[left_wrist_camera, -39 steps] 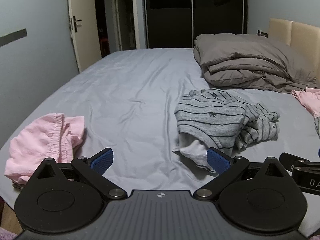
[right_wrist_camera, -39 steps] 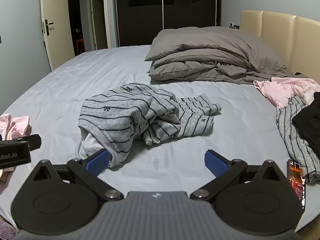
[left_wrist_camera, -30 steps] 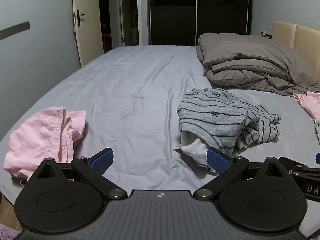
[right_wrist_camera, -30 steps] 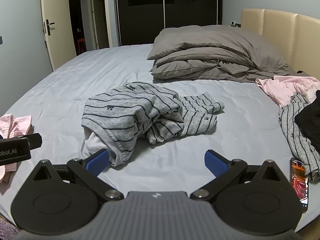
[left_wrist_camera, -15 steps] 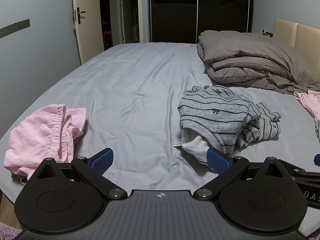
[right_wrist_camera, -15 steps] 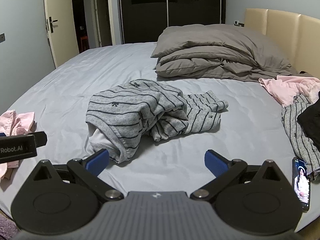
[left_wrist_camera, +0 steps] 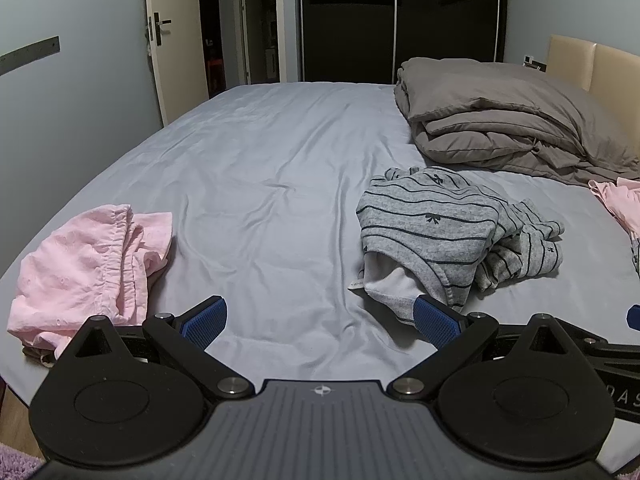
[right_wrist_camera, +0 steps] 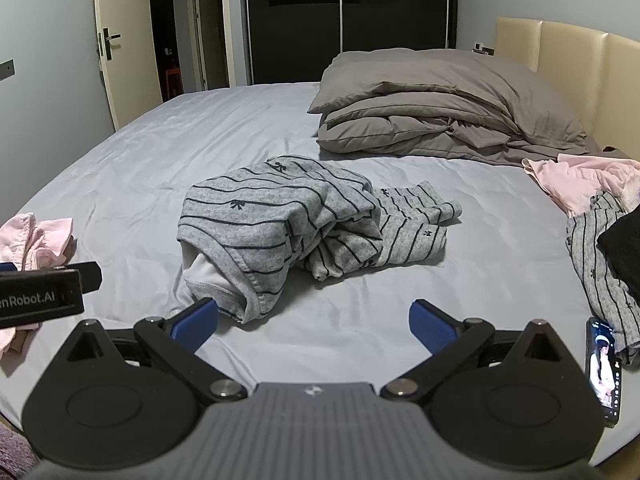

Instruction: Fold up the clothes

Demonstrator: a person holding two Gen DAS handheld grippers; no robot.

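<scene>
While the striped grey garment (right_wrist_camera: 280,224) lies crumpled mid-bed (left_wrist_camera: 260,184), nearer the near edge, left gripper (left_wrist_camera: 320,320) and right gripper (right_wrist_camera: 314,322) hover just short of it; both spread wide, holding nothing.

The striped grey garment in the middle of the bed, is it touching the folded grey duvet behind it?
Apart. The right wrist view shows a strip of bare sheet between the striped grey garment and the folded grey duvet.
</scene>
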